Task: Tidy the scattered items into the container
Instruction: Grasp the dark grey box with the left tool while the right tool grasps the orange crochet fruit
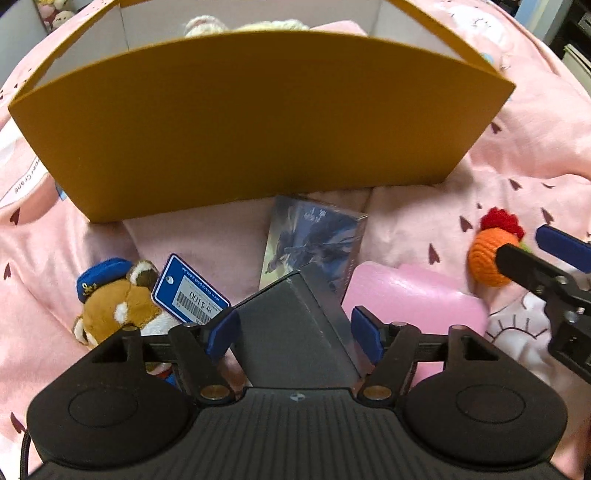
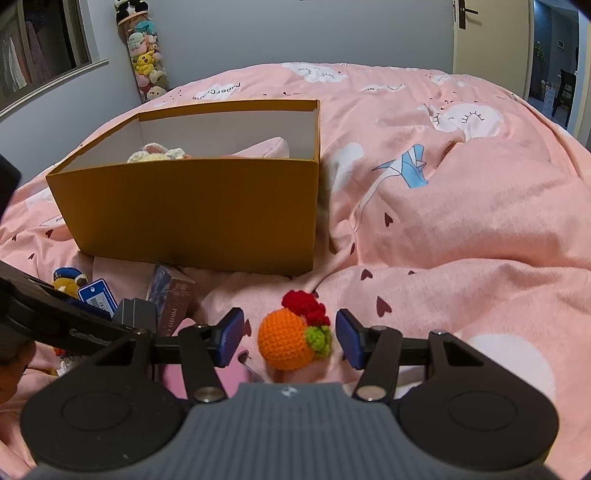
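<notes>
Left gripper (image 1: 295,334) open astride dark box (image 1: 295,325); right gripper (image 2: 290,338) open around crochet orange (image 2: 286,341).

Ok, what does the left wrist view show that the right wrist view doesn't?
Left only: the pink case and the left gripper open around the dark grey box.
Right only: the right gripper open around the orange crochet toy, the plush-toy column and the door.
Both: the orange cardboard box, the plush with its blue price tag, the photo-card box.
</notes>
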Demonstrator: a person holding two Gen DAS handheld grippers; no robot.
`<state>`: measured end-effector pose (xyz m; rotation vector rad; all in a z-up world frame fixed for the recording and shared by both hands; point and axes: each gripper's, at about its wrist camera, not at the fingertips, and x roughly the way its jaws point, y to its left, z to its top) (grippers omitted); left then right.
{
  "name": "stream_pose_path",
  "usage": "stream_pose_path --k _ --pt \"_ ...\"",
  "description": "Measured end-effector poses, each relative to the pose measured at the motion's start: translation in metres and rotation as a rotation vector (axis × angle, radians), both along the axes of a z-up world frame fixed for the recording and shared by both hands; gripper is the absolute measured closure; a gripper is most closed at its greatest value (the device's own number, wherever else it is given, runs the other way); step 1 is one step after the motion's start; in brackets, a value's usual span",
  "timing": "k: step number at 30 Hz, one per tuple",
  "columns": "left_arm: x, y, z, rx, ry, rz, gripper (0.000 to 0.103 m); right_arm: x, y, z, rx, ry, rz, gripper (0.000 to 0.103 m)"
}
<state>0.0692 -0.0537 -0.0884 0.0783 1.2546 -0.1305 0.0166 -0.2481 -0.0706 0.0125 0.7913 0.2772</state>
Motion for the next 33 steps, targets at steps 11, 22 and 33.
stream_pose_path --k 11,22,33 --pt "-0.008 0.033 0.010 -0.132 0.042 0.008 0.043 0.001 0.001 -0.001 -0.010 -0.006 0.007 0.045" --pt "-0.024 0.064 0.020 -0.247 0.084 0.046 0.056 0.002 0.005 -0.004 -0.053 0.025 0.015 0.045" --pt "-0.033 0.070 0.014 -0.210 0.088 0.083 0.045 0.015 0.018 -0.017 -0.126 0.091 0.047 0.046"
